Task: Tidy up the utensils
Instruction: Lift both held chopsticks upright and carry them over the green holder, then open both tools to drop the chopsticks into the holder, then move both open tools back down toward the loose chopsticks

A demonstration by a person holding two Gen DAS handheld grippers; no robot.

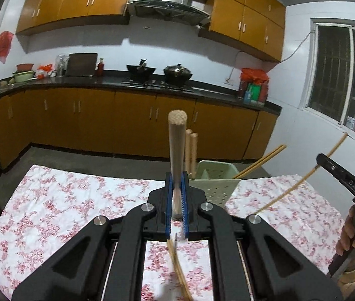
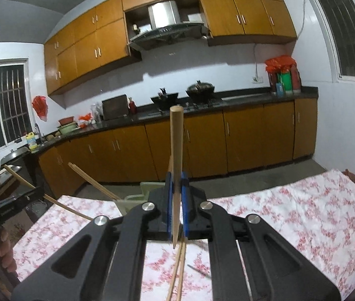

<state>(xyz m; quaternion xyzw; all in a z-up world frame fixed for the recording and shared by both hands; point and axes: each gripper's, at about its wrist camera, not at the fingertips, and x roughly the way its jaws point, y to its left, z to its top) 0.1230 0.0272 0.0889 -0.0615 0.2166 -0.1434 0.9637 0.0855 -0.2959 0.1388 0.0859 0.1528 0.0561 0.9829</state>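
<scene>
My left gripper [image 1: 176, 188] is shut on a thick wooden utensil handle [image 1: 176, 148] that stands upright between its blue pads. A pale green perforated utensil basket [image 1: 215, 179] stands just behind it on the floral tablecloth [image 1: 64, 200], holding two wooden handles [image 1: 192, 150] and a pair of chopsticks [image 1: 260, 161]. My right gripper [image 2: 176, 188] is shut on a chopstick [image 2: 176, 150] held upright; the same chopstick [image 1: 305, 175] slants across the right of the left wrist view. The basket [image 2: 137, 197] shows partly behind my right gripper. More chopsticks [image 2: 177, 271] lie on the cloth below it.
The other gripper's body and the holding hand show at the right edge [image 1: 352, 200] and left edge [image 2: 4, 208]. Beyond the table lie a bare floor [image 1: 77, 160], orange cabinets and a counter [image 1: 152, 85] with woks. A small dark item [image 2: 198, 271] lies on the cloth.
</scene>
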